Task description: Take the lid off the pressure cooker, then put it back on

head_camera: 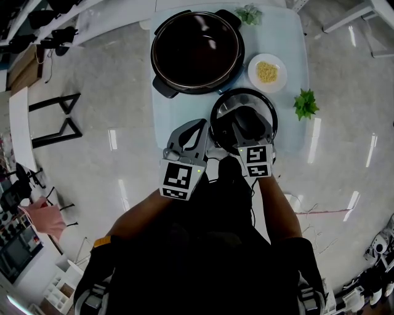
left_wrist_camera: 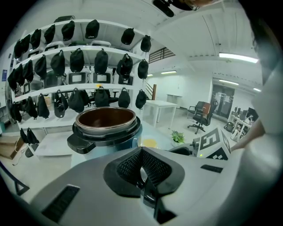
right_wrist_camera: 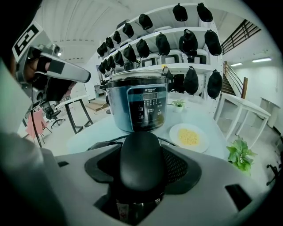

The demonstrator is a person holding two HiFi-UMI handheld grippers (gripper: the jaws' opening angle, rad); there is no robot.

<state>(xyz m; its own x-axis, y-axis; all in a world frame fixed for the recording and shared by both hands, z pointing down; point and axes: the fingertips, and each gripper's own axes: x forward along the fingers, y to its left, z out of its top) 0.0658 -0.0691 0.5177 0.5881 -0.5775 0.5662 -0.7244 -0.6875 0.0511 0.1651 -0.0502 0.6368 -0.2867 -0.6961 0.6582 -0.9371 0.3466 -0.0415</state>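
The pressure cooker (head_camera: 197, 52) stands open at the back of the pale table (head_camera: 289, 37), its dark inner pot bare; it also fills the middle of the left gripper view (left_wrist_camera: 106, 126) and the right gripper view (right_wrist_camera: 141, 103). Its round lid (head_camera: 223, 109) sits at the table's near edge, in front of the cooker. My right gripper (head_camera: 249, 126) is shut on the lid's black handle (right_wrist_camera: 141, 161). My left gripper (head_camera: 196, 130) hangs just left of the lid, jaws together with nothing held (left_wrist_camera: 142, 174).
A white plate of yellow food (head_camera: 267, 72) lies right of the cooker. One small green plant (head_camera: 305, 103) stands at the table's right edge, another (head_camera: 249, 13) behind the cooker. Shelves of black bags (left_wrist_camera: 79, 57) line the far wall.
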